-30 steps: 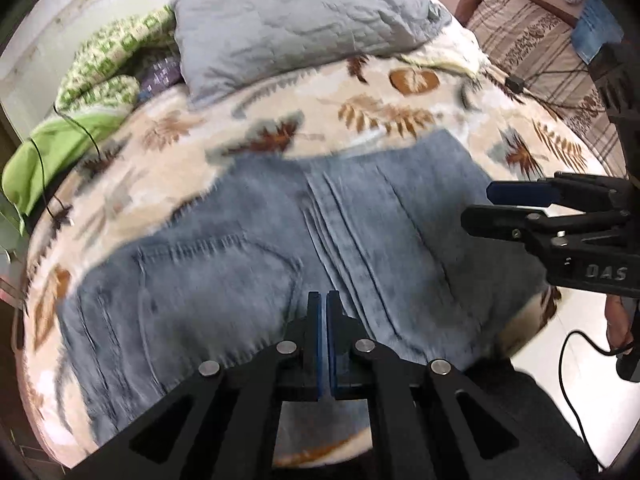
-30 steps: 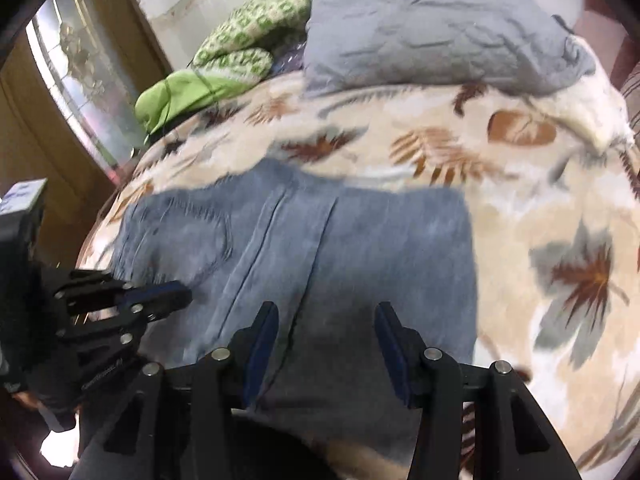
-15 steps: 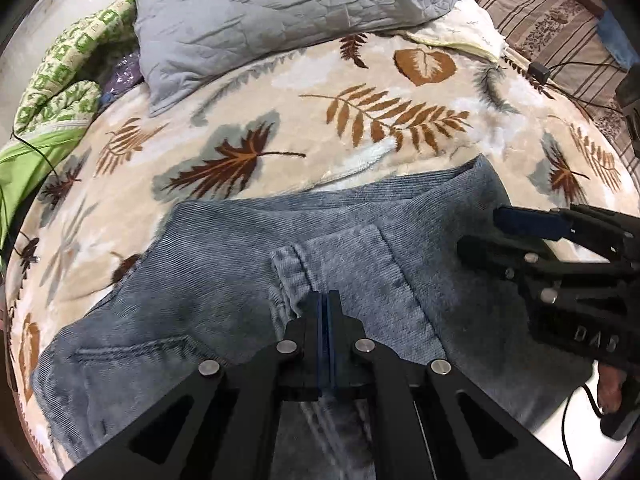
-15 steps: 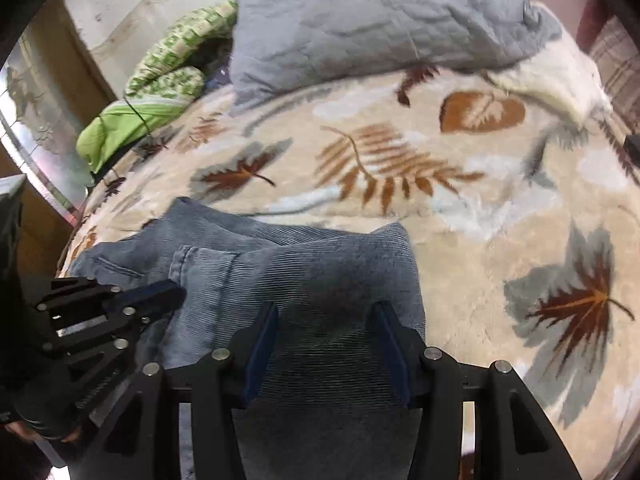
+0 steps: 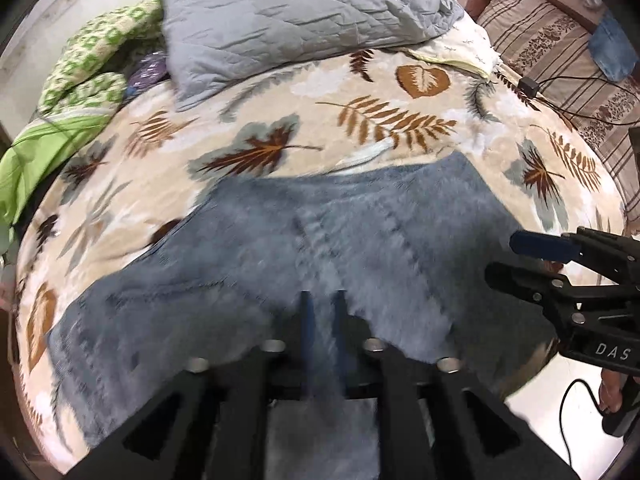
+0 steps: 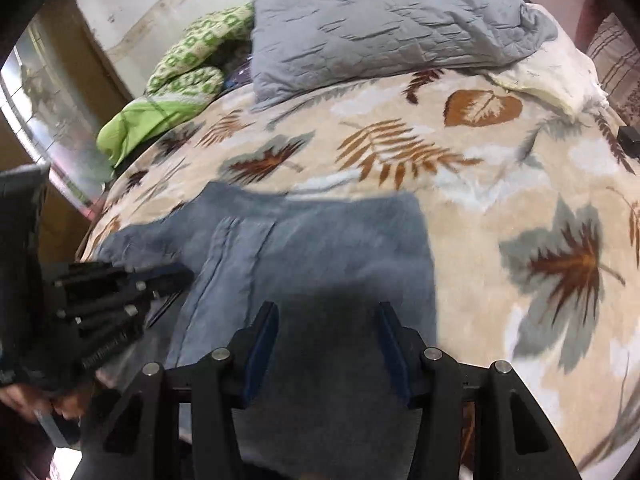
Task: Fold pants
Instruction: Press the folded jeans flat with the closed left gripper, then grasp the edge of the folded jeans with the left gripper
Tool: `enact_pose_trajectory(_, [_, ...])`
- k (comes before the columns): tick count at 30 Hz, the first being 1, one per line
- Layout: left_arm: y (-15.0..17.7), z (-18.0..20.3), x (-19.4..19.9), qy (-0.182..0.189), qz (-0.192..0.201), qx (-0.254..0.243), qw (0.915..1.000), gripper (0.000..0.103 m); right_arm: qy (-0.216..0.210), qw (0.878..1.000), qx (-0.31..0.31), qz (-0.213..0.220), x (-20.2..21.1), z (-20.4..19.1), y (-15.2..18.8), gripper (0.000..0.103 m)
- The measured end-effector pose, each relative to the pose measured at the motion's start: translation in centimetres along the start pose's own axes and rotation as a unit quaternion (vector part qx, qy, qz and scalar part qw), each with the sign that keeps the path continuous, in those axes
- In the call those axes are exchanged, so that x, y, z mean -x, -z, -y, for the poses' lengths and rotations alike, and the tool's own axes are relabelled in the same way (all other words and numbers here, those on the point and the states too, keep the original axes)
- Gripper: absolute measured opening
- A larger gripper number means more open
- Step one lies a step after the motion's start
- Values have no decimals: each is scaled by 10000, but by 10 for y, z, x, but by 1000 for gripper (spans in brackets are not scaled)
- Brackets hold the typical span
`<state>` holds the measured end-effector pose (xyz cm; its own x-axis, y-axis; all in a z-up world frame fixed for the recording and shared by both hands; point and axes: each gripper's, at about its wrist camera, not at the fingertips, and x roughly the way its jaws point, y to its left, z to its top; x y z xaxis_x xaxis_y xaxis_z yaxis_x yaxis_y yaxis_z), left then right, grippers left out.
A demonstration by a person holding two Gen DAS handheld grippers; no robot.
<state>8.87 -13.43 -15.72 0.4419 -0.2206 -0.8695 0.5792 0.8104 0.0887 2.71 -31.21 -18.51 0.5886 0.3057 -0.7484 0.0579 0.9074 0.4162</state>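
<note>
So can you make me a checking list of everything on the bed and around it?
Surface: leaf-print blanket covering the bed.
Job's things: blue pants, folded, lying flat near the front edge.
Clutter: grey quilt; green patterned bedding.
Grippers: left claw has just been opening, denim under the gap, pads not pressing; right claw open above the pants.
Cables: black wire with plug on the blanket's right side.
Surroundings: striped cushion; wooden cabinet.

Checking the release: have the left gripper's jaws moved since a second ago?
Yes. The left gripper was shut; its jaws have just been opening, pants fabric between them.
</note>
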Motion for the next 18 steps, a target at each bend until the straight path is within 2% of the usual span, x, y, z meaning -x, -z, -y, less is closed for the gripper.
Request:
enact_pose_trajectory(2, [13, -14, 13, -160, 93, 161, 9997, 54, -134, 9999, 37, -98, 2, -10, 8, 54])
enact_pose_trajectory(5, [36, -45, 33, -367, 179, 490, 9980, 58, -338, 9991, 165, -203, 3, -32, 14, 54])
enact_pose_trajectory(7, [52, -69, 46, -369, 205, 790, 9960, 66, -463, 9982, 279, -273, 1, -49, 14, 54])
enact_pose_trajectory(9, [72, -98, 60, -385, 257, 1157, 9922, 80, -615, 9964, 489, -307, -1, -71, 12, 55])
enact_pose_trajectory(13, [118, -158, 82, -382, 309, 1982, 9789, 81, -827, 9916, 918, -390, -10, -117, 9, 55])
enact_pose_trajectory(18, [172, -213, 90, -144, 247, 3012, 9531, 82, -1091, 9853, 1273, -318, -29, -171, 17, 55])
